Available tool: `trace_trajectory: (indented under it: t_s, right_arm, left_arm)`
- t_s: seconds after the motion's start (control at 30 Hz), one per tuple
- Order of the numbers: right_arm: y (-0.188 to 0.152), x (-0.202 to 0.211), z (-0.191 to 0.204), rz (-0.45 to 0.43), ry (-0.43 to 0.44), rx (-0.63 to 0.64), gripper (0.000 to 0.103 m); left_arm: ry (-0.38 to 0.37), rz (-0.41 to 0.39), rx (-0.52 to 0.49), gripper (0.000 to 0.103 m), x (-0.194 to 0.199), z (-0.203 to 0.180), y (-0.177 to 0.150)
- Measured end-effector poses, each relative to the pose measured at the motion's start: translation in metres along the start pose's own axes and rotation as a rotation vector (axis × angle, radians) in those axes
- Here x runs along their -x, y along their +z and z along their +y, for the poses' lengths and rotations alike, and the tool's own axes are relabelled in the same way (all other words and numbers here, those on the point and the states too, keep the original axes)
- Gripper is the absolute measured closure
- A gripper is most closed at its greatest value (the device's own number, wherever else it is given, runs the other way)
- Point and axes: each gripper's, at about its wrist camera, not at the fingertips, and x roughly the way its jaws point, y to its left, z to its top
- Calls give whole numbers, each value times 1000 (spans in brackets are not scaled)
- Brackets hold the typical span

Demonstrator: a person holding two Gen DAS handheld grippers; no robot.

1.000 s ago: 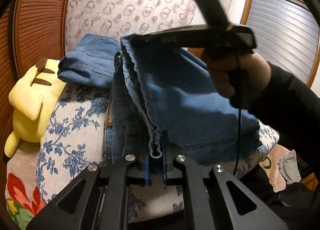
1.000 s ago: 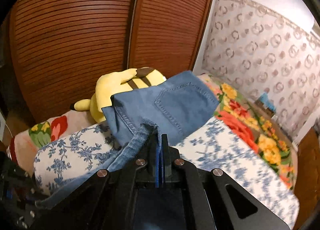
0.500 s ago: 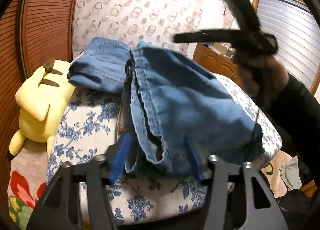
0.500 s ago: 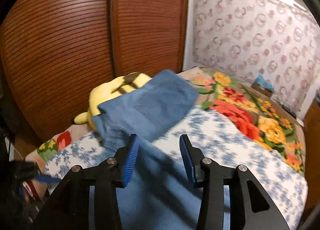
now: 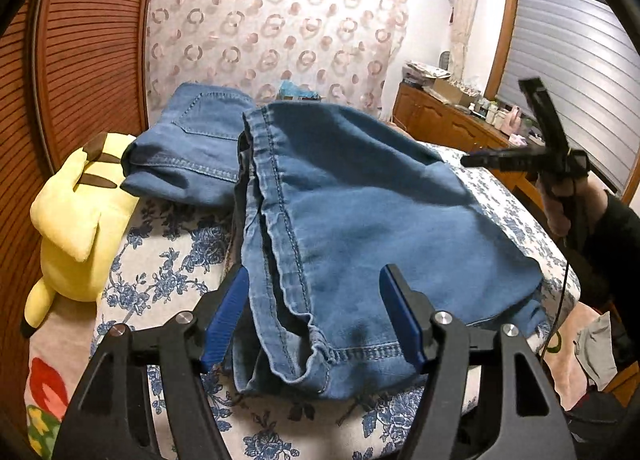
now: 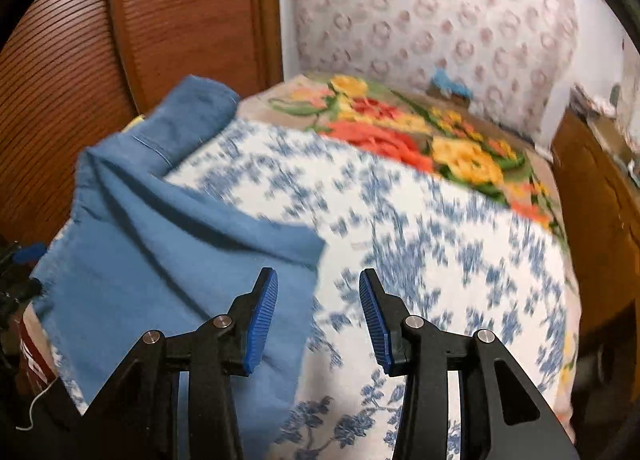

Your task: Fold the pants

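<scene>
Floral bedspread (image 5: pixel 168 260) carries the folded jeans (image 5: pixel 360 211) at frame centre; left gripper (image 5: pixel 316 320) opening, its blue pads straddling the hem without pressing; right gripper (image 6: pixel 318 320) parted, empty. Denim judged soft, fairly heavy; best taken at hem corners

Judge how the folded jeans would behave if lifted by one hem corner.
The folded jeans would probably flop open, since their layers lie loose and rumpled at the hem. The denim looks thick, so likely heavy for its size. Its matte weave seems unlikely to slip.
</scene>
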Motion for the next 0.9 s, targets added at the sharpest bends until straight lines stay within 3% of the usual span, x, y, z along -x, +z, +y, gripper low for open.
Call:
trace_trajectory:
  t_s: [0.2,0.43,0.47,0.5,0.6,0.77,0.9]
  right_arm:
    - [5,-41,-5,46,67,-87,61]
    - [25,-72,-12,33,133,-183,86]
    - [28,-74,-14,22,136,-195,94]
    - [30,-73,-15,7,144,-206,95]
    - [35,-66,-16,-46,164,-228,97]
    - [42,-36,-8,-213,185,-198,98]
    - [41,-20,-7,-276,181,-206,98]
  left_arm:
    - [16,16,2,34,-2,-1,-5]
    - [24,26,-4,34,-4,-2,-8]
    - [24,26,-5,34,-4,-2,-9]
    - [25,27,-5,34,-4,-2,-9]
    - [26,29,-5,34,-4,-3,-11]
    - [31,42,1,34,-8,0,-14]
    - [31,49,2,34,-11,0,-16]
